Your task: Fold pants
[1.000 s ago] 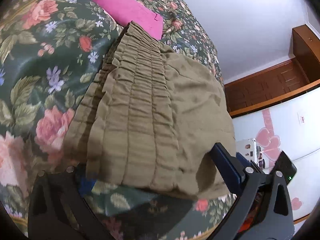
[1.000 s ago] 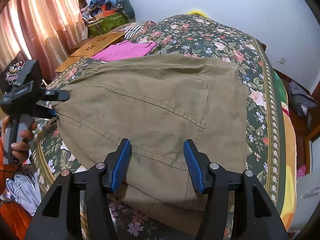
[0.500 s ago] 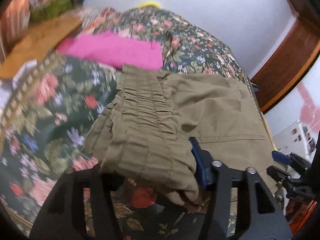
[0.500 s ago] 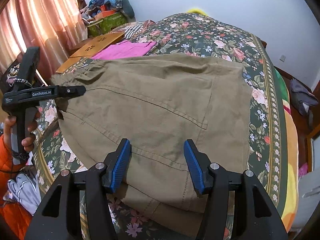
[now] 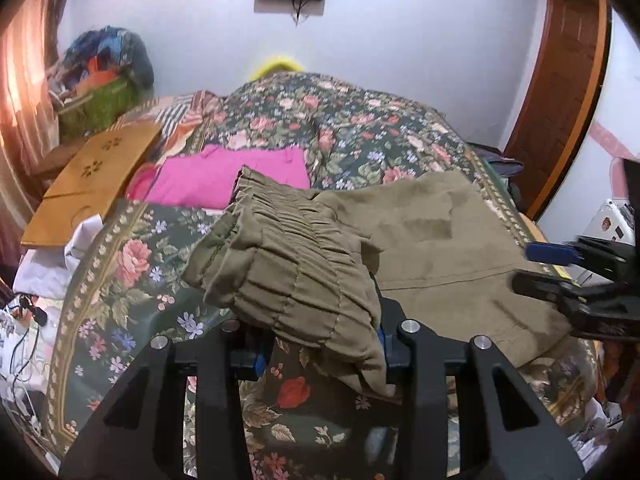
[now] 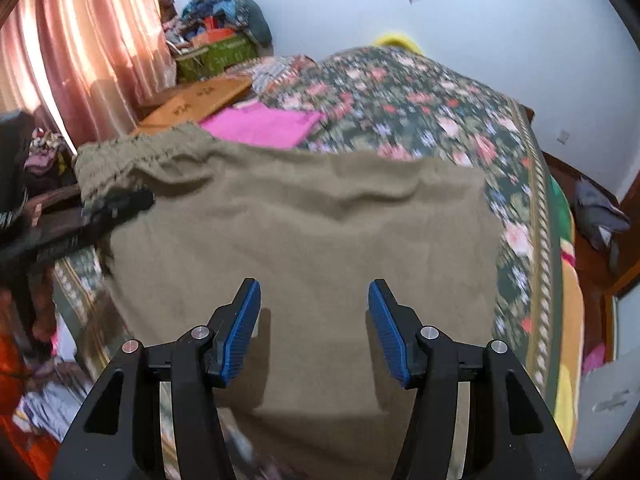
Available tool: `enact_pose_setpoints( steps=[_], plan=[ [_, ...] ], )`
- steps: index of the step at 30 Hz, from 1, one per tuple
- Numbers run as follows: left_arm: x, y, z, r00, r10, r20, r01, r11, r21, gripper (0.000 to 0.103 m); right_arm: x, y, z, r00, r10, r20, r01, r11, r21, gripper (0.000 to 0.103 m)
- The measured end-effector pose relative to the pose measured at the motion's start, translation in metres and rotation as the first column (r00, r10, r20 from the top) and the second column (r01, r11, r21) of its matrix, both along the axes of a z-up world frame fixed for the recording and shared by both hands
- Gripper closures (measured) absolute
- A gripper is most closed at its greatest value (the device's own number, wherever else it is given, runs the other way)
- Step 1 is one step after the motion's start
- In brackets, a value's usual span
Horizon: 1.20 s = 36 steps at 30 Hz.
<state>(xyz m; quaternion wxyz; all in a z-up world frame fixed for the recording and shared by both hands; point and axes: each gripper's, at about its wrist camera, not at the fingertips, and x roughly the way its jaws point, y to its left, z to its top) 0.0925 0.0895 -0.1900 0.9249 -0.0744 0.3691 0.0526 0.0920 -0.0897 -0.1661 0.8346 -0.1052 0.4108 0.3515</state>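
The left gripper (image 5: pixel 320 344) is clamping the olive pants' (image 6: pixel 304 232) elastic waistband (image 5: pixel 292 264) — likely lifting it to fold across the floral bedspread (image 5: pixel 360 128) — while the right gripper (image 6: pixel 314 328) is hovering above the fabric, fingers spread apart.

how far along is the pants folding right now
Early to midway, by the look of it. Done: the olive pants lie spread flat on the floral bedspread. In hand: the left gripper is clamped on the bunched elastic waistband, lifted off the bed. The right gripper hovers open over the fabric. Left: laying the waistband end over and squaring up.
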Motion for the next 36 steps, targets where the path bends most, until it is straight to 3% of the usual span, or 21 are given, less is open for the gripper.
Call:
enact_pose_setpoints(
  steps=[4, 9, 14, 20, 25, 30, 36],
  plan=[
    [-0.012, -0.007, 0.016, 0.999, -0.012, 0.044, 0.011, 1.000, 0.027, 0.067, 0.009, 0.022, -0.008, 0.999, 0.017, -0.051, -0.015, 0.999, 0.044, 0.051],
    [-0.021, -0.014, 0.031, 0.995, -0.044, 0.090, 0.040, 0.998, 0.046, 0.070, -0.002, 0.049, -0.022, 0.991, 0.095, -0.093, -0.096, 0.995, -0.012, 0.051],
    [-0.021, -0.023, 0.039, 0.991, -0.081, 0.108, 0.078, 0.996, 0.036, 0.072, -0.010, 0.055, -0.027, 0.976, 0.160, -0.146, -0.164, 0.986, -0.016, 0.048],
    [-0.016, -0.043, 0.049, 0.985, -0.122, 0.125, 0.113, 0.991, 0.073, 0.073, -0.017, 0.055, -0.028, 0.973, 0.178, -0.145, -0.181, 0.983, -0.012, 0.048],
    [-0.010, -0.051, 0.058, 0.981, -0.147, 0.126, 0.136, 0.986, 0.098, 0.073, -0.017, 0.035, -0.019, 0.978, 0.142, -0.154, -0.134, 0.989, 0.060, 0.048],
    [-0.007, -0.062, 0.062, 0.976, -0.179, 0.125, 0.162, 0.977, 0.135, 0.073, -0.024, -0.010, -0.007, 0.995, 0.017, -0.102, -0.009, 0.996, 0.085, 0.048],
    [0.001, -0.081, 0.071, 0.962, -0.235, 0.141, 0.217, 0.967, 0.134, 0.073, -0.027, -0.034, -0.026, 0.987, -0.047, -0.154, 0.059, 0.995, 0.078, 0.047]
  ],
)
